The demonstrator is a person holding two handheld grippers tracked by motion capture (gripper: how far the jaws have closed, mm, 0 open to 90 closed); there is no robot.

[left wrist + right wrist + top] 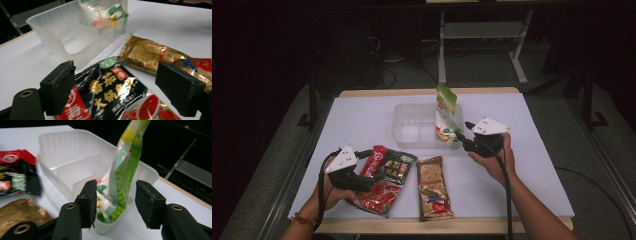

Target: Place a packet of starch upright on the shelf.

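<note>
A green and white pouch (446,112) (126,170) stands upright in the right end of a clear plastic container (412,125) (65,152). Just off the container's near right corner, my right gripper (464,131) (116,201) is open; the pouch shows between its pads, untouched. A red and black sauce packet (384,185) (112,90) lies flat at the front left. My left gripper (369,170) (117,87) is open wide above that packet and holds nothing. To the packet's right lies a gold packet (433,187) (150,55).
The white table top (362,120) ends at a wooden front edge close to both packets. The container's left compartments hold nothing. Dark floor, cables and a desk frame (482,35) lie beyond the far edge.
</note>
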